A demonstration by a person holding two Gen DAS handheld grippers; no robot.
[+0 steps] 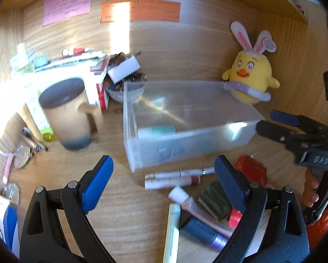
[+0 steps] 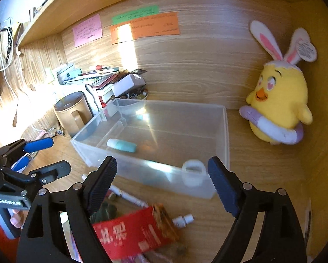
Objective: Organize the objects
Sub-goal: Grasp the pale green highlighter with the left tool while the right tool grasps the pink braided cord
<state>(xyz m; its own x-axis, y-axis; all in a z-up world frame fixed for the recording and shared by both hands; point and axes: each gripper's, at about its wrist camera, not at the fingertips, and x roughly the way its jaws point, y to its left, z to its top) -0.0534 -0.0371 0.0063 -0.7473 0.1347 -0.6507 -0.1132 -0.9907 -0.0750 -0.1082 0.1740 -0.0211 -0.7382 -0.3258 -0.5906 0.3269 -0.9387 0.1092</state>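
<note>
While both grippers hung with jaws apart and nothing between them, the stock stood as follows. Left gripper (image 1: pixel 164 184): wide, empty, over the near desk. Right gripper (image 2: pixel 163 182): wide, empty, just before the box's near wall.

Clear plastic box (image 1: pixel 240 129): middle of the desk (image 1: pixel 124 208), thin-walled, probably light and slippery; likely best taken by a rim. It held a pale green tube (image 2: pixel 122 145) at its left side. A small white ring-shaped item (image 2: pixel 193 173) showed blurred at the near right corner; whether inside or falling could not be told.

Loose items, near side: two white pens (image 1: pixel 175 178), slim, stiff, apt to roll, to be pinched mid-barrel; a red packet (image 2: pixel 133 232), soft and crinkly, to be taken by an edge; a small white tube (image 1: pixel 186 199), squashy, to be held at its cap end.

Unlisted for moving: a yellow plush chick (image 2: pixel 280 109) at far right, a lidded mug (image 1: pixel 69 114) at left.
</note>
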